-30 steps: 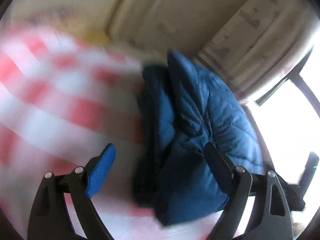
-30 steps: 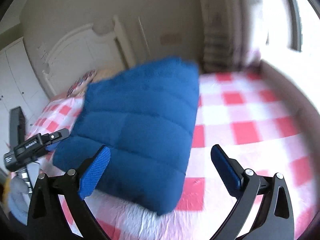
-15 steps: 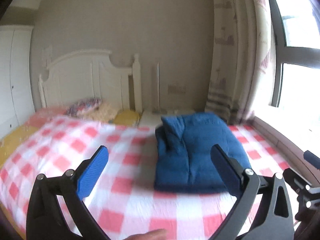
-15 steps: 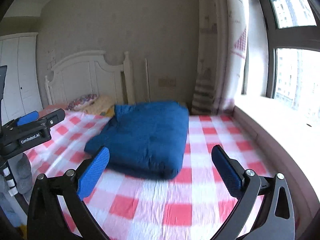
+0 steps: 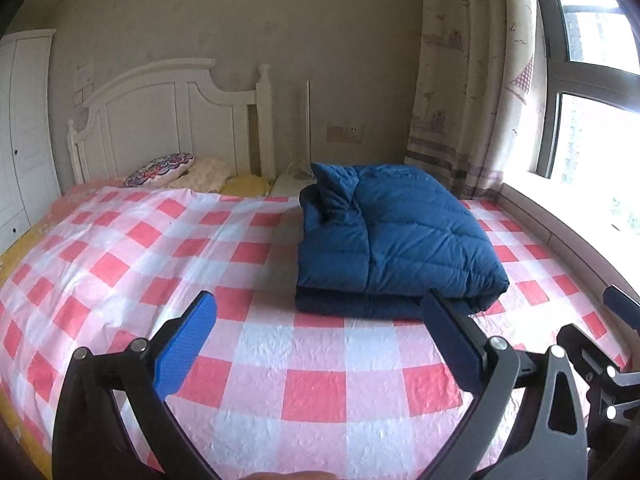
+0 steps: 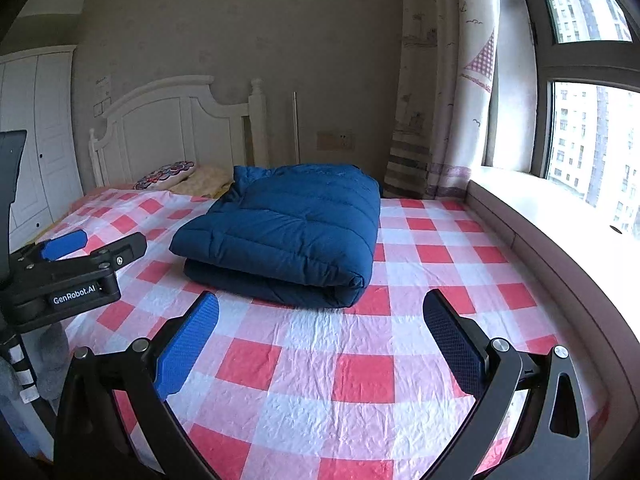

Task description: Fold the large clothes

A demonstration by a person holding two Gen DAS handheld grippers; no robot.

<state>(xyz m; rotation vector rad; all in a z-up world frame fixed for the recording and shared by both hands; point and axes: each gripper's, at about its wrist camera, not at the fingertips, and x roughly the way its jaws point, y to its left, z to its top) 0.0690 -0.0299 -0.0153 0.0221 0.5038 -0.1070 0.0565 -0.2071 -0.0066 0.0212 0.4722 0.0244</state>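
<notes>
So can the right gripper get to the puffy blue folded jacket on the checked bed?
Probably yes: the right gripper is open and empty, and only bare red-and-white checked sheet lies between it and the puffy blue folded jacket.

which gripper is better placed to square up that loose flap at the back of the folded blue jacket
Left, probably. The flap sticks up on the blue jacket's left rear side, facing the left gripper. The right gripper sits toward the far side. Both are open and clear of it.

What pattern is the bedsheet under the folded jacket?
Red, pink and white checks on the bedsheet; clearest in the right wrist view.
</notes>
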